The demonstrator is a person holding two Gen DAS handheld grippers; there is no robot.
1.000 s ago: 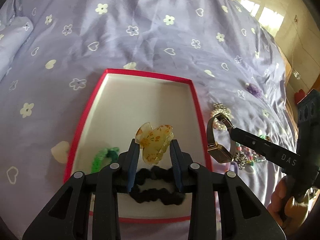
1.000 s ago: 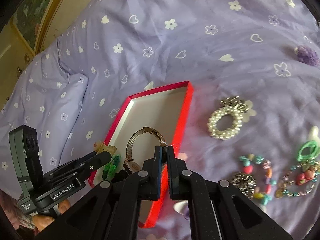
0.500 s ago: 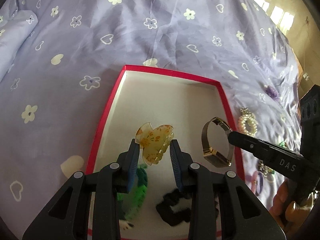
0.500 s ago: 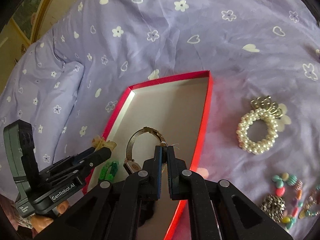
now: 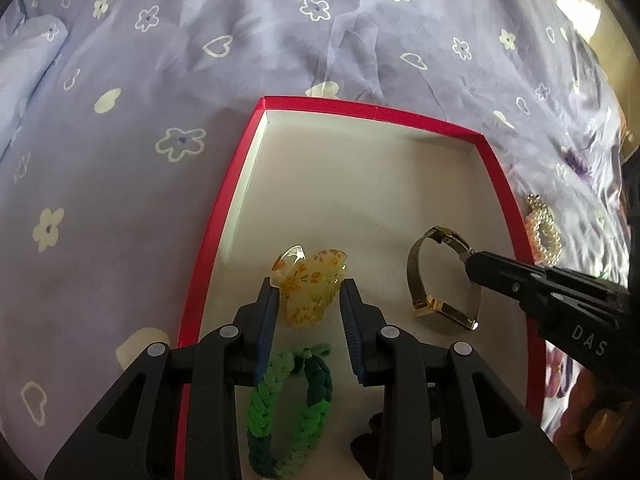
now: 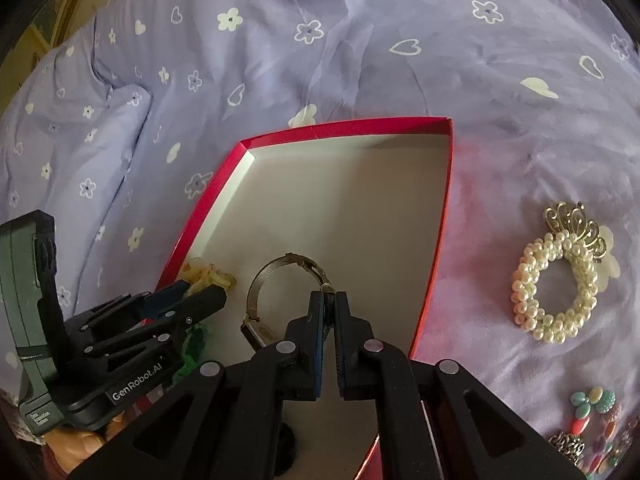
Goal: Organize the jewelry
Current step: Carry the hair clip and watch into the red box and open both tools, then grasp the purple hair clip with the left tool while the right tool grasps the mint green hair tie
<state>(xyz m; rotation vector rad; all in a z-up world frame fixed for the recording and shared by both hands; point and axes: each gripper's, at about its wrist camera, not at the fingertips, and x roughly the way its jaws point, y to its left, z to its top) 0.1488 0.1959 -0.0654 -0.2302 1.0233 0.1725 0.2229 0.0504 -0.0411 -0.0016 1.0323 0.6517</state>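
A red box [image 5: 224, 216] with a white inside lies on the purple bedspread; it also shows in the right wrist view [image 6: 440, 216]. My left gripper [image 5: 308, 296] is shut on a yellow flowered hair claw [image 5: 310, 286] and holds it over the box. My right gripper [image 6: 328, 300] is shut on the band of a gold mesh wristwatch [image 6: 276, 280], also held over the box; the watch shows in the left wrist view [image 5: 440, 280] too. A green braided bracelet [image 5: 292, 400] and a black scrunchie [image 5: 368, 440] lie in the box near its front.
A pearl bracelet with a gold crown charm [image 6: 560, 280] lies on the bedspread right of the box. Coloured bead bracelets [image 6: 596, 428] lie at the lower right. A purple piece [image 5: 576, 162] lies beyond the box's right side. A pillow [image 6: 72, 128] lies at the left.
Both grippers have moved forward over the box with their items. The watch has come from outside the box's right rim to above its inside. The box looks larger and closer.
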